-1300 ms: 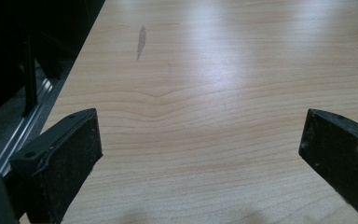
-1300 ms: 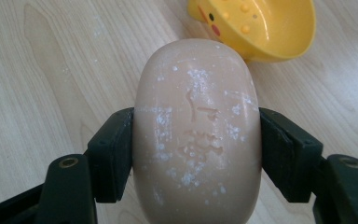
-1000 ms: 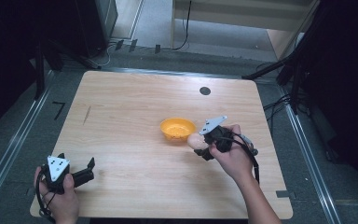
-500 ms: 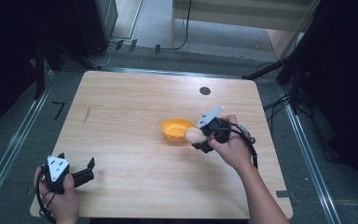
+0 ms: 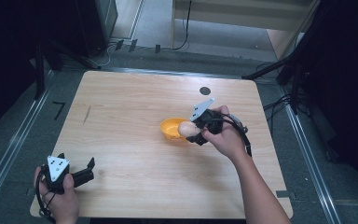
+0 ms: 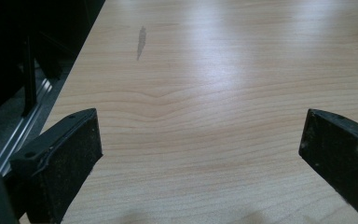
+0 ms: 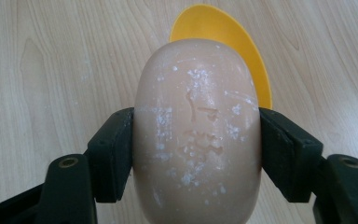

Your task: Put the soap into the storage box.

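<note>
Both pads of my right claw pinch the pale egg mid-frame, over the near rim of the orange bowl. Advice: centre above the bowl, lower, then release gently. Left claw rests wide, lower left on the counter.

Pale wood-grain tabletop gleaming with soft glare, smooth yellow plastic bowl looking matt, beige egg-shaped object showing a smooth skin flecked with white scuffs, black pads appearing rough and matt
</note>
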{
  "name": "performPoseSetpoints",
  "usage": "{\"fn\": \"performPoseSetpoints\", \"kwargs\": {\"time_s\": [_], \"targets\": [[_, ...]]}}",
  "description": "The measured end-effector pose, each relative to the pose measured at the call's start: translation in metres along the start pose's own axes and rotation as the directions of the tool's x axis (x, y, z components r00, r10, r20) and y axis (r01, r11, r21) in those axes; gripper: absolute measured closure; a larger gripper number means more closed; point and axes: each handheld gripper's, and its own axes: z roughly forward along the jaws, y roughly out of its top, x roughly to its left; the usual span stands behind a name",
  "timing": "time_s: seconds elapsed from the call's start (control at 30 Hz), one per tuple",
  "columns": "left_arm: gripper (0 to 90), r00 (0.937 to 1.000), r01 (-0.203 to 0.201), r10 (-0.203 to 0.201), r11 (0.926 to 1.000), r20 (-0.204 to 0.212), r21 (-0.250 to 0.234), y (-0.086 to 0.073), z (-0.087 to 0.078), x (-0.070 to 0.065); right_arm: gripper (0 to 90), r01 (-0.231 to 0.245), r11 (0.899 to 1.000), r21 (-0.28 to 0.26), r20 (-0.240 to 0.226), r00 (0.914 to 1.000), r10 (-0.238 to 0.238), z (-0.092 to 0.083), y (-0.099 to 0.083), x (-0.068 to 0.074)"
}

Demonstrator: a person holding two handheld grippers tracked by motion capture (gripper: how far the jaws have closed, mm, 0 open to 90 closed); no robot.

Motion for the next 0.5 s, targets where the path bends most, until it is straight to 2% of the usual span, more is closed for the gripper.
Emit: {"fn": "performPoseSetpoints", "kwargs": {"time_s": [0.07,0.2,0.37,0.5], "targets": [[0.0,1.0,0.0,0.0,1.0,-0.001,0.002,0.0,0.0,0.0,33.0,-0.013,1.0,-0.019,-0.023,0.9997,0.012,0.004,0.004,-0.003],[0.0,1.0,0.0,0.0,1.0,0.002,0.002,0.0,0.0,0.0,33.1,0.007,1.0,0.02,-0.035,0.9994,-0.006,0.014,0.01,-0.006],[0.0,1.0,0.003,-0.003,1.0,0.005,0.003,0.0,0.0,0.001,33.0,0.032,0.999,0.022,-0.072,0.9969,-0.03,0.021,0.016,-0.012],[0.0,1.0,0.003,-0.003,1.0,0.006,0.003,0.0,0.0,0.001,33.0,0.039,0.999,0.037,-0.076,0.9964,-0.036,0.024,0.02,-0.016]]}}
